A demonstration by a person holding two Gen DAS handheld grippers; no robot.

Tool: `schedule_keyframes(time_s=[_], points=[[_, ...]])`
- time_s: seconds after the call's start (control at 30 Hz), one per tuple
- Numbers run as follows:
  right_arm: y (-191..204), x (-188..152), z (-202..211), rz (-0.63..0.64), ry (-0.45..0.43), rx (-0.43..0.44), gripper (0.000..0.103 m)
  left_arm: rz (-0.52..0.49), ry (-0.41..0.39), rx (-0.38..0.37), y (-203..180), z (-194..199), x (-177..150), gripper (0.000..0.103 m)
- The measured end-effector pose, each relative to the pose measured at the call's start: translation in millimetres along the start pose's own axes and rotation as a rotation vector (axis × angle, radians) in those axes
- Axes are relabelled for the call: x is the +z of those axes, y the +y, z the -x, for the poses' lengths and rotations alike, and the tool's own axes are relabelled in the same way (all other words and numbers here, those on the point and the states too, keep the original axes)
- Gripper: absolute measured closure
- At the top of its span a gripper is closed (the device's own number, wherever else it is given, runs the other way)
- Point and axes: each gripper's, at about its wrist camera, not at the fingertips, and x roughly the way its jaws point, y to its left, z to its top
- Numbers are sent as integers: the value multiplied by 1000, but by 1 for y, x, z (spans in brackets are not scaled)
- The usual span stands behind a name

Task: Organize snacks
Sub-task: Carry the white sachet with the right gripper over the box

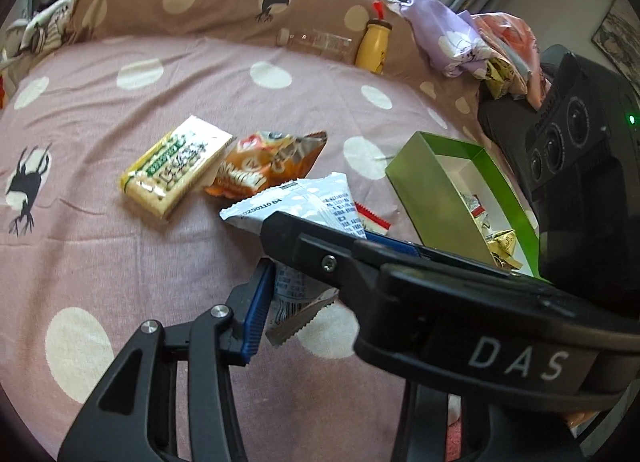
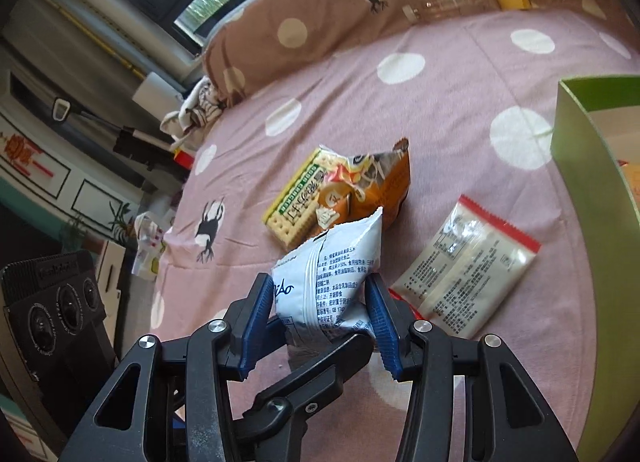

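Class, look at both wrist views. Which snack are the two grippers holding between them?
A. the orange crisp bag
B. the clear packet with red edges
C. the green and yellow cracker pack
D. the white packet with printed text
D: the white packet sits between the right gripper pads, and the left gripper clamps it too; the other snacks lie on the bedsheet.

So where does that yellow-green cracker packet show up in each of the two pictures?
Left wrist view: the yellow-green rectangular cracker packet lies left of centre on the pink dotted bedsheet.
Right wrist view: it sits near centre, partly under the orange crinkled snack bag.
Shared landmark: that orange bag, touching the packet in both views.
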Motion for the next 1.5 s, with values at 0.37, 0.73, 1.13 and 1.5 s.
schedule_keyframes(time_s=[0.37,0.73,1.13,1.5], points=[[8,2,42,61,-133,1,52,-88,-138,6,-30,17,5,59],[-14,5,86,36,-256,-32,52,-173,-202,-48,-72,14,13,59],[-78,5,136,-120,-388,-95,52,-304,-157,-151,-137,-24,27,60],[-129,1,154,-274,-427,-140,52,-386,-58,-210,-176,-60,29,60]])
